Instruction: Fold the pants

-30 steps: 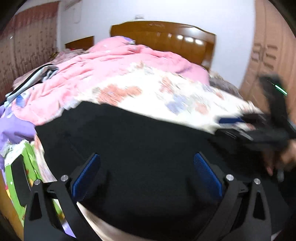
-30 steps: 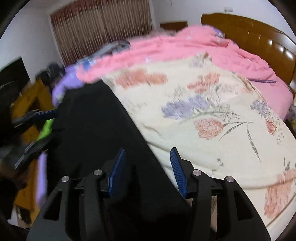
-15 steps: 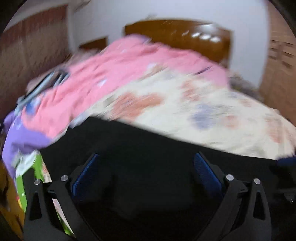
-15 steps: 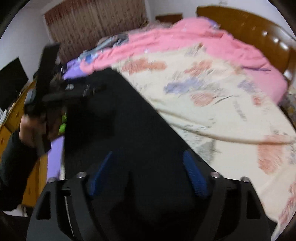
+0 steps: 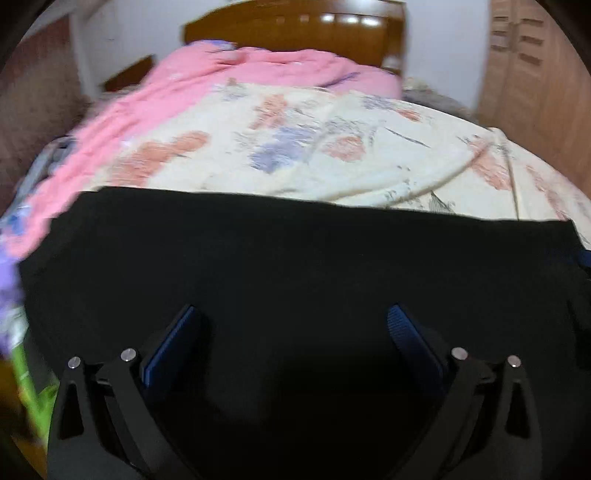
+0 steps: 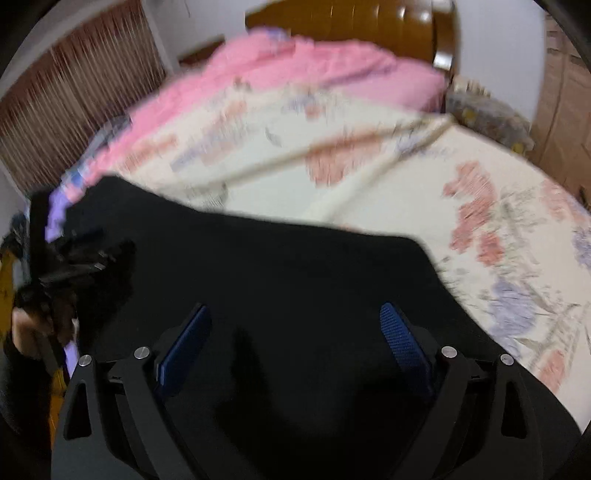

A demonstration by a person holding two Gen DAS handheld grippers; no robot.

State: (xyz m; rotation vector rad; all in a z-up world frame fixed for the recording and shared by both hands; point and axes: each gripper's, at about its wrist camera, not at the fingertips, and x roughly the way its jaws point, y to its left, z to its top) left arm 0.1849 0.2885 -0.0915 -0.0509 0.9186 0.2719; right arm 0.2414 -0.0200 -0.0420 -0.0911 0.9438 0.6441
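Black pants [image 5: 295,258] lie spread across the near edge of the bed, a flat dark band that also fills the lower right wrist view [image 6: 277,266]. Just above the fabric hangs my left gripper [image 5: 291,314], open, its blue pads [image 5: 173,343] wide apart and nothing pinched between them. My right gripper [image 6: 293,310] is open just as wide over the pants' right part, near their end edge. In the right wrist view the left gripper [image 6: 59,266] shows blurred at the far left, held by a hand [image 6: 26,328].
A cream floral quilt [image 5: 332,147] covers the bed beyond the pants, with a pink blanket [image 5: 229,74] behind it. A wooden headboard [image 5: 295,29] stands at the back and wardrobe doors [image 5: 535,74] at the right. Purple and green cloth [image 5: 14,332] hangs at the left edge.
The right gripper's jaws have gone from narrow to wide and it has slid rightward along the pants. The left view has swung right too, and the right gripper has left it.
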